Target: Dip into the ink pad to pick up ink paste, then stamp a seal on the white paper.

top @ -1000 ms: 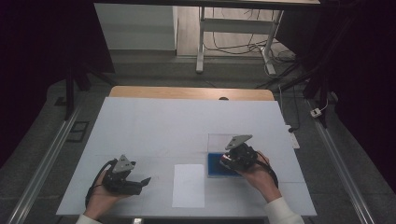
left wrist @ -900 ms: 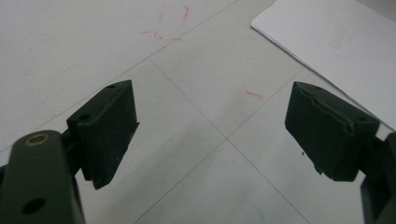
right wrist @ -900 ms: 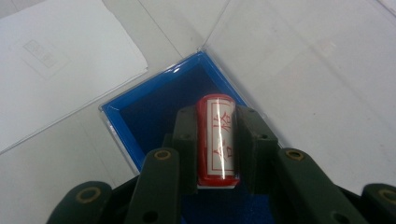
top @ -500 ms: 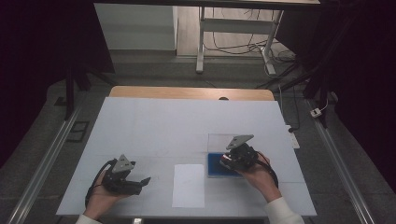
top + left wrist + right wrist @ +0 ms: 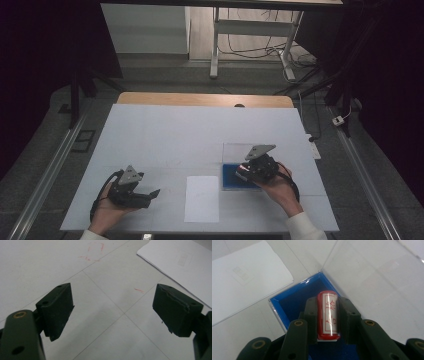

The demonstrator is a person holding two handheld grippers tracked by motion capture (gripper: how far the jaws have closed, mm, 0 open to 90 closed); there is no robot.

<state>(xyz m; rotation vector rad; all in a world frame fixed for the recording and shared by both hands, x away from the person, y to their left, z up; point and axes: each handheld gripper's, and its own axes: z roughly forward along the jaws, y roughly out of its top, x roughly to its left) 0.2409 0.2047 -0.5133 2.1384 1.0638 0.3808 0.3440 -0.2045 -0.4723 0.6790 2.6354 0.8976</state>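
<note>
A red stamp (image 5: 328, 315) with a white label of red characters lies lengthwise between the jaws of my right gripper (image 5: 327, 302), which is shut on it. Gripper and stamp are over the blue-lined box (image 5: 294, 302), whose clear lid (image 5: 374, 272) lies open behind it. In the high view the right gripper (image 5: 245, 172) is over the blue box (image 5: 230, 181) at the table's right front. My left gripper (image 5: 150, 194) rests at the left front, its jaws wide apart over bare table (image 5: 110, 312) with nothing between them. A white sheet of paper (image 5: 202, 198) lies between the two hands.
The white table top (image 5: 200, 135) has faint red pen marks (image 5: 93, 251) ahead of the left gripper. A wooden strip (image 5: 200, 99) runs along the far edge. Beyond are a metal frame and cables (image 5: 250, 45) on the floor.
</note>
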